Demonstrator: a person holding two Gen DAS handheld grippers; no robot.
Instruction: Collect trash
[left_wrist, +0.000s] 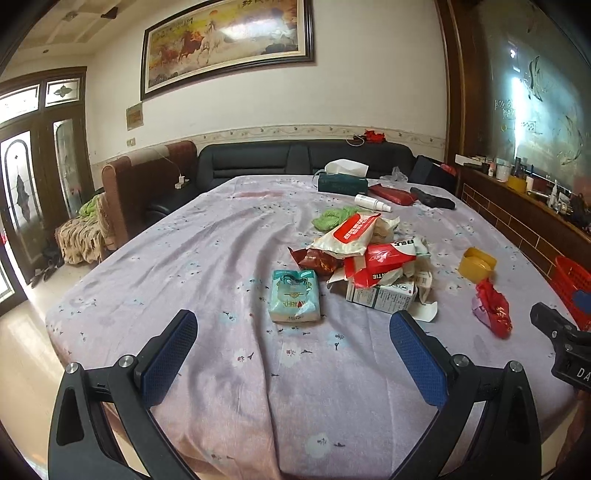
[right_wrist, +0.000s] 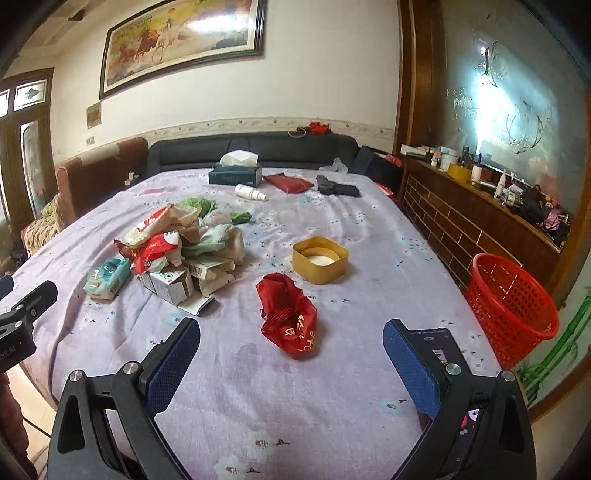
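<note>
A heap of crumpled wrappers and flattened cartons lies mid-table on the lilac cloth. A teal tissue pack lies just ahead of my left gripper, which stands open and holds nothing. A crumpled red wrapper lies just ahead of my right gripper, also open with nothing between its fingers. A yellow tub sits beyond the red wrapper. A red mesh basket stands beside the table on the right.
At the far end of the table are a green tissue box, a white spray bottle, a red pouch and a black object. A dark sofa stands behind. A wooden shelf runs along the right.
</note>
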